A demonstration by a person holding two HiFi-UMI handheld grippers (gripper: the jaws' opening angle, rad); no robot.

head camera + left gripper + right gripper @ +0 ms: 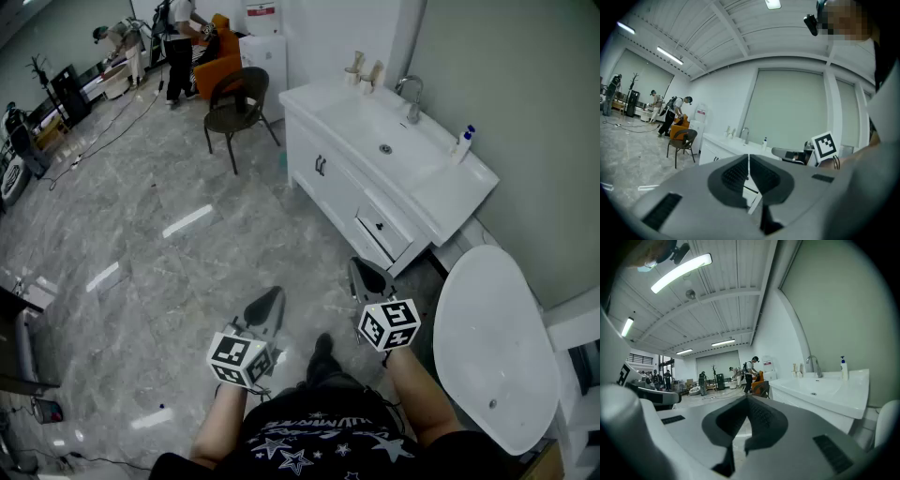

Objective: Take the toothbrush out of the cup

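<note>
Two beige cups [364, 69] stand at the far end of the white vanity counter [450, 192], left of the faucet [410, 97]. Something thin sticks up from them, too small to tell as a toothbrush. The cups also show small in the left gripper view [728, 132] and the right gripper view [797, 369]. My left gripper [270, 302] and right gripper [367, 277] hang over the floor, well short of the vanity. Both are shut with nothing in them: the left jaws [748, 165] and the right jaws [747, 403] each meet in a thin line.
A soap bottle [463, 142] stands at the counter's near right. A dark chair [238, 99] sits on the marble floor left of the vanity. A white oval basin [491, 347] lies close on my right. People [178, 37] work at the far end.
</note>
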